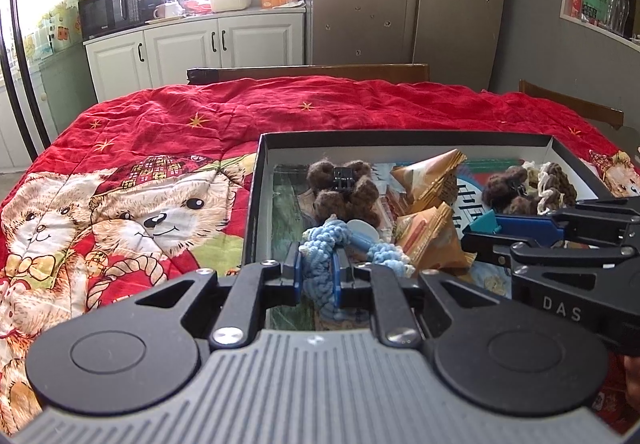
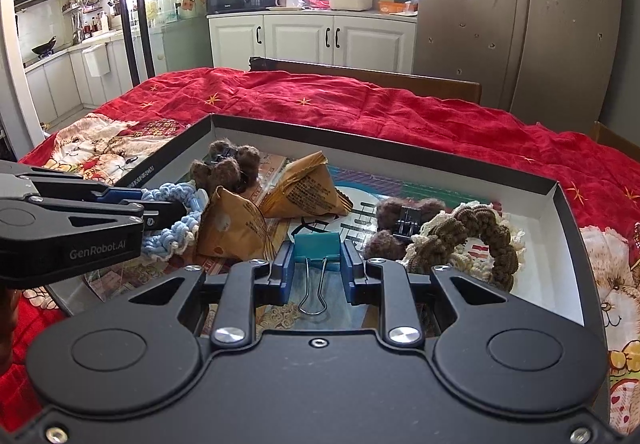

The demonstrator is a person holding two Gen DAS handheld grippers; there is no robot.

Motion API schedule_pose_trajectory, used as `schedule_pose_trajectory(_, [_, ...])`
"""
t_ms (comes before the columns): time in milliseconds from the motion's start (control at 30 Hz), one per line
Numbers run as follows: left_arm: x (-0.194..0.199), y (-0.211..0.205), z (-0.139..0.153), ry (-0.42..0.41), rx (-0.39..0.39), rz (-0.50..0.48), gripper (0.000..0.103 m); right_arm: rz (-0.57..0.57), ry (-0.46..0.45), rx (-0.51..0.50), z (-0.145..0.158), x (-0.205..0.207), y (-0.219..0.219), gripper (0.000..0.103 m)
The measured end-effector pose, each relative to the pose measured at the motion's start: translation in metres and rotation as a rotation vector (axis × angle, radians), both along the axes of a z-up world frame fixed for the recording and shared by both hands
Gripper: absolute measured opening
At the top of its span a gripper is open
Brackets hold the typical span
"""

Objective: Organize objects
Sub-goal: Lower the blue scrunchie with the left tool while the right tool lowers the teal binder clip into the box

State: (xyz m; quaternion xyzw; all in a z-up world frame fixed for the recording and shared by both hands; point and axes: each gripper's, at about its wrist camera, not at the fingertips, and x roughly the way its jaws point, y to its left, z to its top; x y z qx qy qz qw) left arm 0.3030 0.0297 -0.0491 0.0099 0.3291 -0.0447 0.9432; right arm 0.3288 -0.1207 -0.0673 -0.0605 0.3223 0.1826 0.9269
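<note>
A red bear-print quilt [image 1: 160,148] carries a shallow box [image 2: 568,212]; inside, the left gripper [image 1: 318,276] has its jaws pinching a blue rope toy [image 1: 320,256]; the right gripper [image 2: 316,268] pinches a teal binder clip [image 2: 317,250] between its jaws.

Box [image 2: 560,204] floor crowded with packets [image 2: 308,184], hair clips [image 2: 224,164], scrunchie [image 2: 480,236], red quilt [image 2: 400,112] beyond lies bare

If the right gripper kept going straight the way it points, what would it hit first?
The right gripper is shut on a teal binder clip; straight ahead lies the box floor, between two tan packets, probably; depth is unclear.
</note>
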Motion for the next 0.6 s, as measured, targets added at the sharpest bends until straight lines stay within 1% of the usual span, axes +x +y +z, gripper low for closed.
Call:
schedule_pose_trajectory(367, [-0.0002, -0.0020, -0.0010, -0.003, 0.017, -0.006, 0.019, 0.000, 0.011, 0.005, -0.0037, 0.0036, -0.0012, 0.023])
schedule_pose_trajectory(600, [-0.0009, -0.0026, -0.0008, -0.006, 0.024, -0.006, 0.023, 0.000, 0.011, 0.004, -0.0032, 0.0034, -0.0010, 0.023])
